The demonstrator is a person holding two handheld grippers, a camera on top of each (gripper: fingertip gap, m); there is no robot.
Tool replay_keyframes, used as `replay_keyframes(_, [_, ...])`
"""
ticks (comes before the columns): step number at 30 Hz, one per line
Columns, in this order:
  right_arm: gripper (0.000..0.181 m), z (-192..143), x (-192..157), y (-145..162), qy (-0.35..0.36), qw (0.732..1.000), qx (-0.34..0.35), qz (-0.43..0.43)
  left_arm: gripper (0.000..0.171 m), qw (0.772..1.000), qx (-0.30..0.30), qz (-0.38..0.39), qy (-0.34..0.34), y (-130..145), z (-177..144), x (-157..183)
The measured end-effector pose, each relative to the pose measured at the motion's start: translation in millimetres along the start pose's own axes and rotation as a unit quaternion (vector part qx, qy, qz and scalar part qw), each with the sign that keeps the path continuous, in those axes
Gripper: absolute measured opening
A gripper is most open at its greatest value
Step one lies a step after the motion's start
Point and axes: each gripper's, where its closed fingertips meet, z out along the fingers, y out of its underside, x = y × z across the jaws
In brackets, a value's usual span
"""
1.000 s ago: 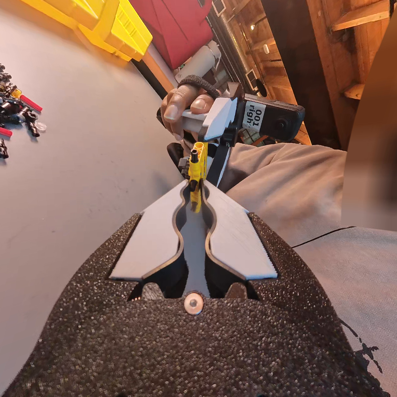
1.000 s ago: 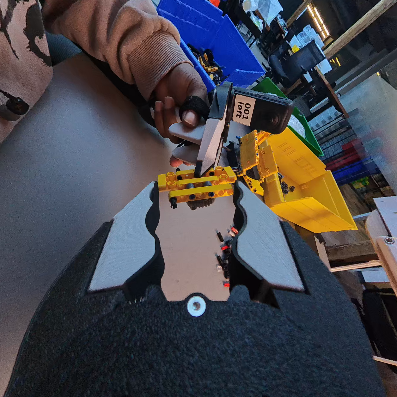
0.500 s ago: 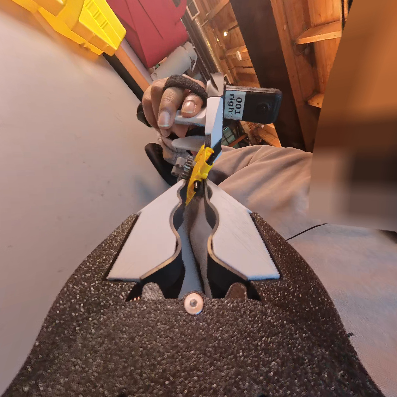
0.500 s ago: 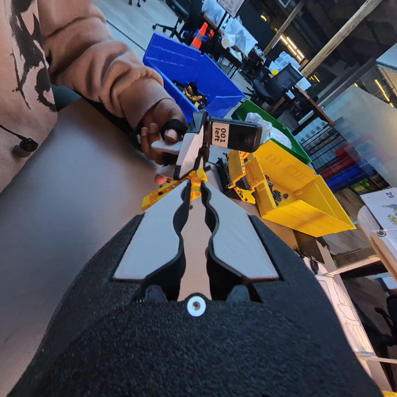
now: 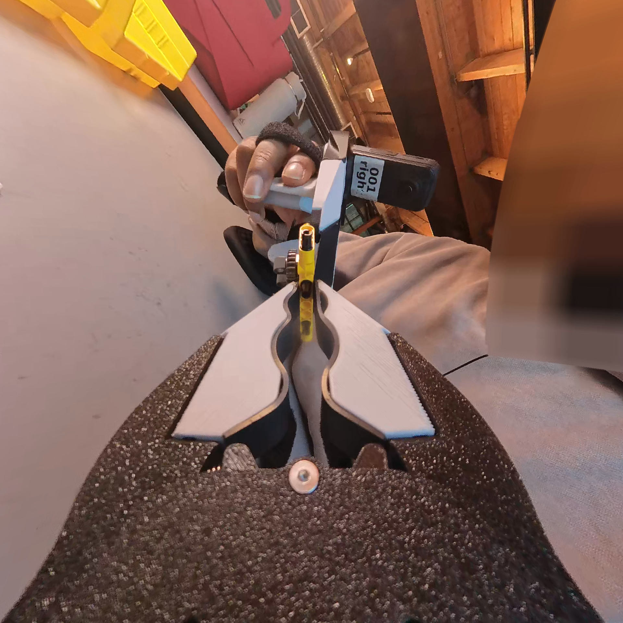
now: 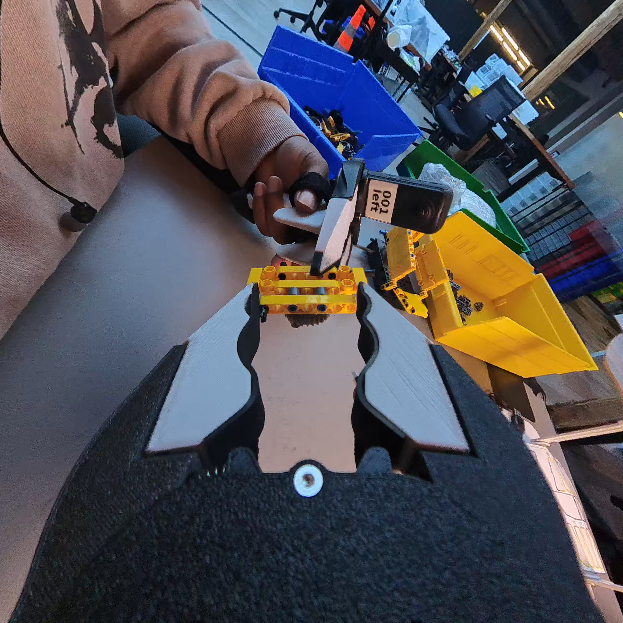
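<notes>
A yellow brick assembly (image 6: 308, 290) with black pins and a dark gear under it hangs above the grey table (image 6: 151, 269). My right gripper (image 6: 307, 293) spans it lengthwise, one fingertip against each end. My left gripper (image 5: 306, 291) is shut on the same assembly (image 5: 306, 269), which shows edge-on between its fingertips. In the right wrist view the left gripper's fingers (image 6: 332, 232) pinch the assembly from the far side. In the left wrist view the right gripper's fingers (image 5: 332, 236) stand just beyond the assembly, held by a hand (image 5: 263, 175).
A partly built yellow model (image 6: 404, 256) and an open yellow bin (image 6: 505, 320) stand to the right, with a blue bin (image 6: 337, 84) and a green bin (image 6: 472, 175) behind. Yellow bins (image 5: 135, 40) and a red bin (image 5: 242, 43) lie at the table's far edge. The person's sleeve (image 6: 202, 101) is on the left. The grippers are tip to tip, or close to it.
Half a second ago my right gripper's jaws were narrow and the assembly hung tilted. Now the jaws are wide around its ends and it sits level. My left gripper kept its hold.
</notes>
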Motion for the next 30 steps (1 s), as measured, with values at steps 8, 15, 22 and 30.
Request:
replay_keyframes(8, [0.066, 2, 0, 3, -0.005, 1.000, -0.013, 0.014, 0.005, 1.000, 0.005, -0.008, 0.011, -2, -1, 4])
replay_keyframes(15, [0.065, 0, 2, -6, -0.005, 0.999, 0.018, 0.037, 0.006, 0.999, 0.018, -0.018, 0.047, -5, 0, 11])
replay_keyframes(22, [0.058, -5, 18, -9, 0.039, 0.998, 0.021, 0.041, 0.007, 0.997, 0.062, 0.039, 0.027, -20, -1, 14])
replay_keyframes(30, [0.057, -5, 31, -14, 0.069, 0.996, 0.034, 0.048, 0.005, 0.992, 0.077, 0.099, -0.004, -33, -9, 22])
